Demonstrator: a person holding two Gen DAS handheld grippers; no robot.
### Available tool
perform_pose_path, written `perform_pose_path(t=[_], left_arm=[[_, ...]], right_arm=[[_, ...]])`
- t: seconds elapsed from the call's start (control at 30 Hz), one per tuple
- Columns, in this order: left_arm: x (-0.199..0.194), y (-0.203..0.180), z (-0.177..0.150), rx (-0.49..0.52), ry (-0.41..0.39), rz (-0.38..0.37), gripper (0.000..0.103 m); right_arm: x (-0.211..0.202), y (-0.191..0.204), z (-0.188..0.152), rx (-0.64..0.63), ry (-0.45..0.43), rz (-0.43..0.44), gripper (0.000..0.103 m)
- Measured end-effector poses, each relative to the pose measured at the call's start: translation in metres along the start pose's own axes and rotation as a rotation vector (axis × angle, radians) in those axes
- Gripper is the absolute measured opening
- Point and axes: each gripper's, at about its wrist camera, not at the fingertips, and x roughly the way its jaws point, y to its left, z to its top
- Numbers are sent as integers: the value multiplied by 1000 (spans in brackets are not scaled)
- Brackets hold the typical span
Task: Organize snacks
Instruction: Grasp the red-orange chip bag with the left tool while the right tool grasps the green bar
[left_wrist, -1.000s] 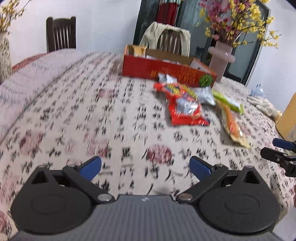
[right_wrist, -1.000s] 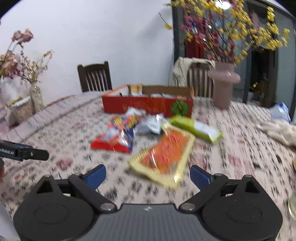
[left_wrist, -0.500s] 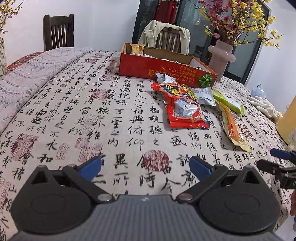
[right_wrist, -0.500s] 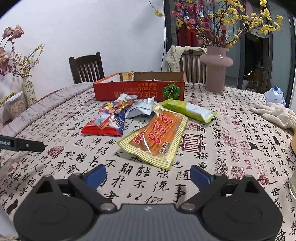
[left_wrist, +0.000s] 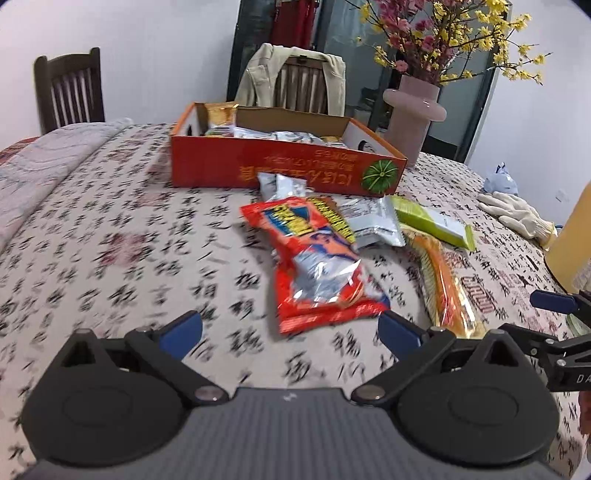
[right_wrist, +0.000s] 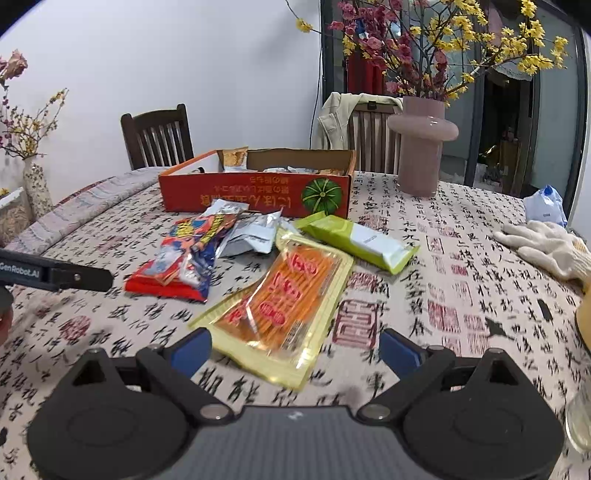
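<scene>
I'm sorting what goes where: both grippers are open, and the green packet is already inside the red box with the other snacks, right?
Not quite. The green packet is not in the red box; it lies on the tablecloth in front of it, beside the orange packet, as the right wrist view shows. Both the left gripper and right gripper are open.

**Where the snacks lie**

We see a box (right_wrist: 255, 195) at the back of the surface (right_wrist: 461, 306), with packets inside it. In front of the box lie four snack bags close together. The crinkly bag (right_wrist: 184, 254) is on the left. The flat bag (right_wrist: 280, 306) is nearest us. The long bag (right_wrist: 358, 242) is on the right. A small bag (right_wrist: 255, 232) sits between them. A vase (right_wrist: 421, 147) stands behind, right of the box.
</scene>
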Motion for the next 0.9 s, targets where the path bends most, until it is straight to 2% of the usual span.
perform_pose_path(t=[0.17,0.33,0.57,0.73,0.87,0.9], left_arm=[[28,-5,19,-19,11,-12,103],[59,-11,40,-31,10,-33,103],[91,-14,45,-7,30,-42,103],[96,-6,44,27,25,-34,92],[97,-1,44,43,9,-7,87],[97,-2,43,52,6,-10,78]], right_arm=[[18,-8,15,-8,3,-11,97],[40,-21,43,-55,-26,-60,97],[110,-47,81,-117,33,-160,88],[158,-54,90,-137,87,-180,80],[179,-56,94,-139,98,-138,78],[181,-58,96,-126,96,-118,77]])
